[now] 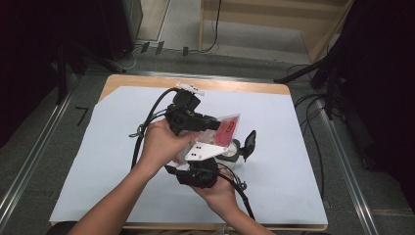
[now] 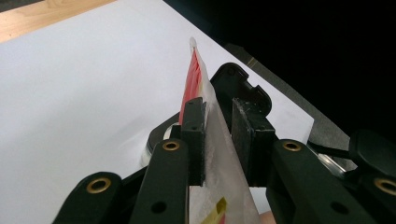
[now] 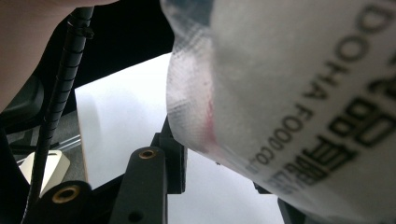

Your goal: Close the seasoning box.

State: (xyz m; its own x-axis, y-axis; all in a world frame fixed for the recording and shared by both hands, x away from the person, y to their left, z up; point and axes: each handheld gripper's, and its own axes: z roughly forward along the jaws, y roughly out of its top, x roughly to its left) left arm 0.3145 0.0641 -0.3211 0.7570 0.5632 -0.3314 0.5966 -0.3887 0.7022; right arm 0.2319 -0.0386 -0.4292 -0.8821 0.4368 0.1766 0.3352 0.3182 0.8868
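Note:
A clear pouch with red print (image 1: 228, 128) is held up over the middle of the white-covered table (image 1: 112, 166). My left gripper (image 1: 213, 123) reaches in from the left and is shut on the pouch's edge. In the left gripper view both pads press the pouch (image 2: 194, 79) between them, at my left gripper (image 2: 219, 116). My right gripper (image 1: 236, 148) lies nearer the person, with a grey plate on top and one black jaw sticking up at the right. A small round silver-rimmed thing (image 1: 229, 150) sits by that jaw. The pouch (image 3: 289, 84) hangs close to the lens and hides one jaw of my right gripper (image 3: 224, 177).
White paper covers the wooden table, and its bare wood strip (image 1: 147, 81) shows along the far edge. Black cables trail from both grippers across the paper. Stands and cables (image 1: 313, 73) crowd the floor at the far right, and metal floor rails run along both sides.

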